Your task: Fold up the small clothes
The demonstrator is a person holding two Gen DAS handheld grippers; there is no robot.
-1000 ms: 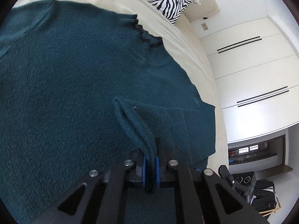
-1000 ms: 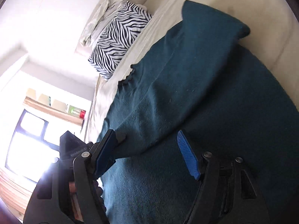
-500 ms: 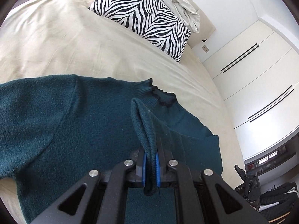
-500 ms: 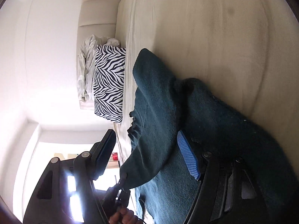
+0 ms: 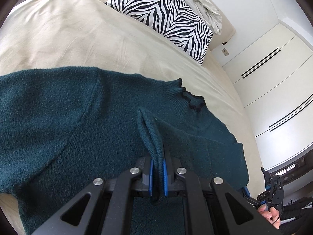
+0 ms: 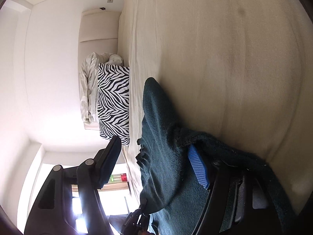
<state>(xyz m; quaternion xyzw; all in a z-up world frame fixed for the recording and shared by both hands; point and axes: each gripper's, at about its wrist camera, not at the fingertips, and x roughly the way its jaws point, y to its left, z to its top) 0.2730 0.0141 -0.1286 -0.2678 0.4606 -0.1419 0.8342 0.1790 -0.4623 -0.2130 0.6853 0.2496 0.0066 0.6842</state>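
Sweater: dark teal knit sweater (image 5: pixel 82 121) spread on the bed (image 5: pixel 78 39), collar (image 5: pixel 192 99) toward the pillow end; one edge lifted into a narrow ridge over the body.
Left claw: left claw (image 5: pixel 157 176) clenched on that ridge, the ribbed fold pinched between its blue pads and hanging a little below them.
Right claw: right claw (image 6: pixel 154 164) released, jaws wide apart; the blue pad (image 6: pixel 197 168) lies against the knit and a fold drapes over that finger, while the other finger stands clear of the cloth. Nothing is pinched.
Right view of sweater: sweater (image 6: pixel 162 137) rises in a hump along the bed (image 6: pixel 234 49), its far corner resting on the sheet.
Bed: beige sheet, lightly creased.
Pillow: zebra pillow (image 5: pixel 162 13) at the head of the bed, well apart from the sweater, with a crumpled pale cloth (image 5: pixel 205 5) behind it.
Hand: a hand (image 5: pixel 267 213) at the lower right edge of the left view, on a claw handle.
Wall side: white wardrobe (image 5: pixel 273 74) beside the bed.
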